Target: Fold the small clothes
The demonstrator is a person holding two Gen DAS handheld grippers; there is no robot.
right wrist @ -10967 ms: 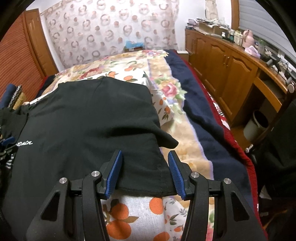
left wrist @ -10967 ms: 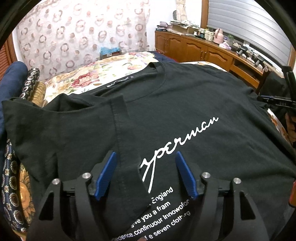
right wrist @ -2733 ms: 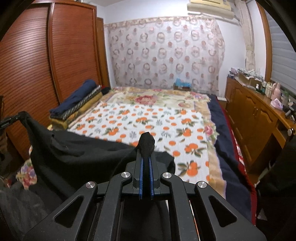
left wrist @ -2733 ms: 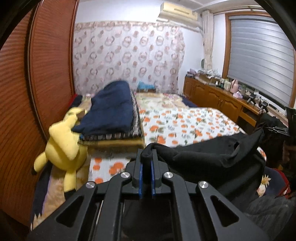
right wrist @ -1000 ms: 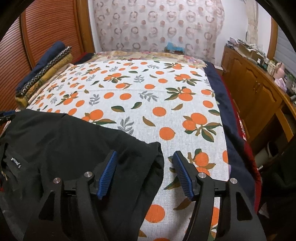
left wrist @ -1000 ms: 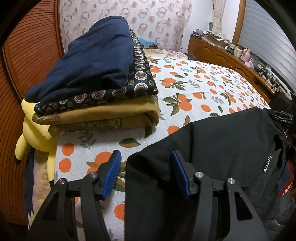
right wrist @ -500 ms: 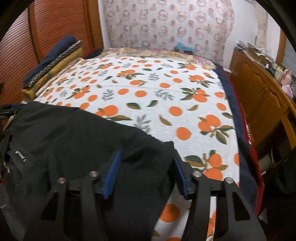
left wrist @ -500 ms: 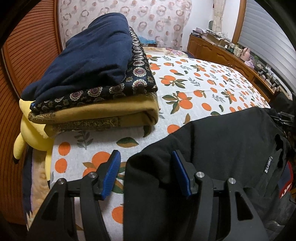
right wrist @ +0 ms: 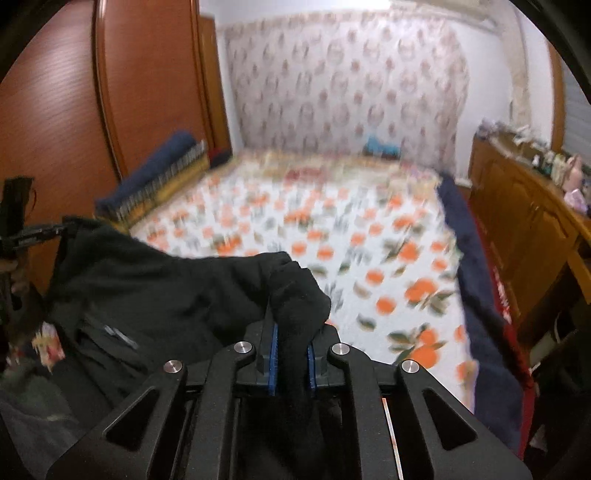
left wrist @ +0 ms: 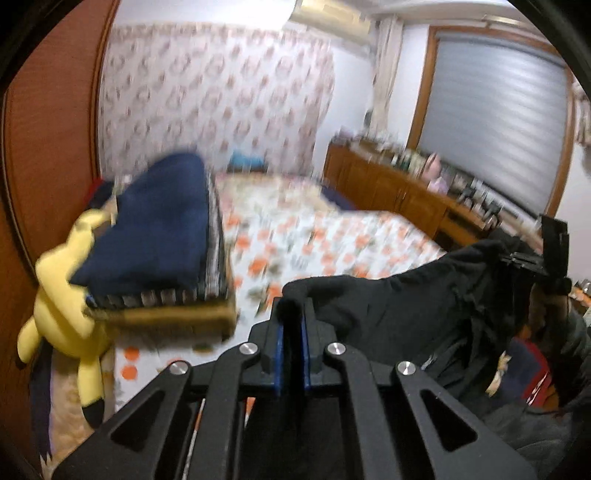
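Both the left gripper (left wrist: 291,350) and right gripper (right wrist: 291,354) pinch corners of the black garment (left wrist: 406,306), which hangs stretched between them above the bed (right wrist: 332,229). Bunched cloth in the right fingers could slip free, dropping that corner and spoiling the fold.

we see a bedroom, blurred by motion. a bed (right wrist: 332,229) with an orange-fruit sheet fills the middle. a patterned curtain (right wrist: 343,85) covers the far wall, a reddish wooden wardrobe (right wrist: 110,92) stands on the left, and wooden cabinets (left wrist: 399,192) run along the right under a window blind (left wrist: 491,122). an air conditioner (left wrist: 328,14) hangs high on the wall.
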